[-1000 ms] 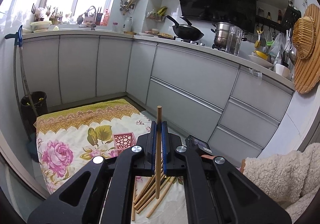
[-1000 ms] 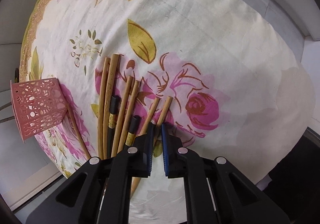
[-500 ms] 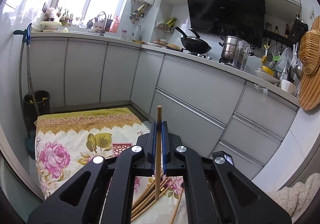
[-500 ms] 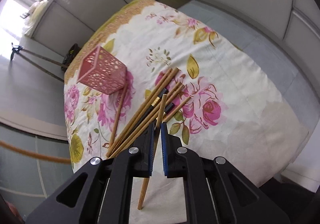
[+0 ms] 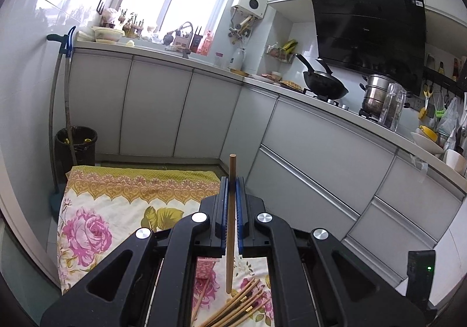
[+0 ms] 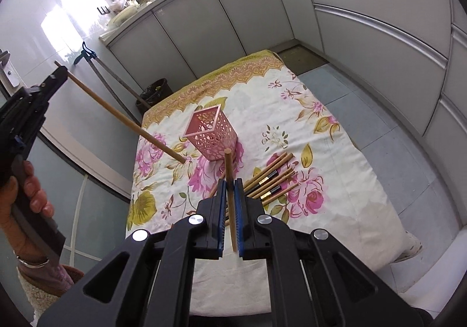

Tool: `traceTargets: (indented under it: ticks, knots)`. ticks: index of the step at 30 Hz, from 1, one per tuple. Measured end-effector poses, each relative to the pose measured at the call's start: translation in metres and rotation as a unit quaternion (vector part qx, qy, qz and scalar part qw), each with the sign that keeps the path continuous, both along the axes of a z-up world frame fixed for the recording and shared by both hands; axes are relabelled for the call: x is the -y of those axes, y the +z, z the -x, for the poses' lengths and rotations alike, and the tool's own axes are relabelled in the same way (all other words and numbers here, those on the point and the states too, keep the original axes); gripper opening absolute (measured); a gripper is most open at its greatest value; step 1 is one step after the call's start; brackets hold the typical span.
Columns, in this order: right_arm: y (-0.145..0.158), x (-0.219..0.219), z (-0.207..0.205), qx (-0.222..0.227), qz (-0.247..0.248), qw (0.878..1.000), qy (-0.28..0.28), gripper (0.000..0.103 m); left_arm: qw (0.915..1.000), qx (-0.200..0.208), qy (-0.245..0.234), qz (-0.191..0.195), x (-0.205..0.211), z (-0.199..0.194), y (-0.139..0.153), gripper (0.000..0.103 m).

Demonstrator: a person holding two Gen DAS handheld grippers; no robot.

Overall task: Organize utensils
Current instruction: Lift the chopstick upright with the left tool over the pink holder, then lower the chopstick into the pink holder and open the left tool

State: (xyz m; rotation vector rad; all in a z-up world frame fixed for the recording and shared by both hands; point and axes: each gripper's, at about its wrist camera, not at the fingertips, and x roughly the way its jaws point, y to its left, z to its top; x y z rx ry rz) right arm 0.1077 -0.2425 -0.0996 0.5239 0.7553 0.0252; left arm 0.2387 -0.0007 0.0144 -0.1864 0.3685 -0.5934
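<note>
My left gripper (image 5: 230,181) is shut on a wooden chopstick (image 5: 231,210) that stands upright between its pads, high above the table. In the right wrist view that gripper (image 6: 55,76) holds its chopstick (image 6: 122,117) slanting down toward the pink lattice holder (image 6: 211,136). My right gripper (image 6: 230,181) is shut on another wooden chopstick (image 6: 229,178), raised above the table just in front of the holder. Several chopsticks (image 6: 271,178) lie in a loose pile on the floral cloth to the right of the holder; they also show in the left wrist view (image 5: 242,303).
The table has a floral cloth (image 6: 292,111) and stands in a kitchen corner. Grey cabinets (image 5: 315,152) run along the back and right. A black bin (image 5: 76,146) with a mop handle stands at the left. A wok (image 5: 324,85) and pot (image 5: 375,96) sit on the counter.
My right gripper closed on a chopstick from the pile and lifted it well above the table, tilting up toward the holder. My left gripper rose higher with its chopstick.
</note>
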Motion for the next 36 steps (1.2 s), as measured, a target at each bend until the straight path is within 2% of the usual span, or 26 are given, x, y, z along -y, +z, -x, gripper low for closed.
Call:
traceTargets:
  ticks: [7,14,19,25,27,29,33,35,36]
  knots:
    - [0.032,0.013,-0.001,0.029,-0.001,1.0,0.001,0.006,0.9987,0.017,0.046,-0.014,0.018,-0.035,0.003,0.004]
    - [0.059,0.027,-0.015,0.055,-0.001,0.999,-0.005,0.006,0.9952,0.011,0.085,-0.049,0.034,-0.072,-0.014,0.004]
    - [0.069,0.03,-0.03,0.065,-0.004,0.998,-0.004,0.006,0.9933,-0.003,0.09,-0.072,0.044,-0.09,-0.032,0.004]
    - [0.081,0.027,-0.054,0.081,-0.005,0.997,0.0,0.006,0.9906,-0.043,0.087,-0.097,0.051,-0.107,-0.06,0.006]
    - [0.085,0.025,-0.064,0.088,-0.007,0.996,0.001,0.006,0.9909,-0.047,0.087,-0.091,0.047,-0.105,-0.062,0.013]
    - [0.09,0.021,-0.075,0.095,-0.008,0.995,0.004,0.006,0.992,-0.04,0.091,-0.077,0.039,-0.099,-0.056,0.027]
    - [0.101,0.011,-0.101,0.113,-0.008,0.994,0.011,0.006,0.9934,-0.01,0.106,-0.043,0.016,-0.074,-0.031,0.036]
    - [0.105,0.006,-0.113,0.121,-0.003,0.993,0.014,0.006,0.9913,0.008,0.127,-0.033,-0.001,-0.056,-0.02,0.047]
    - [0.107,0.003,-0.119,0.126,0.0,0.992,0.015,0.006,0.99,0.016,0.138,-0.026,-0.01,-0.047,-0.016,0.05]
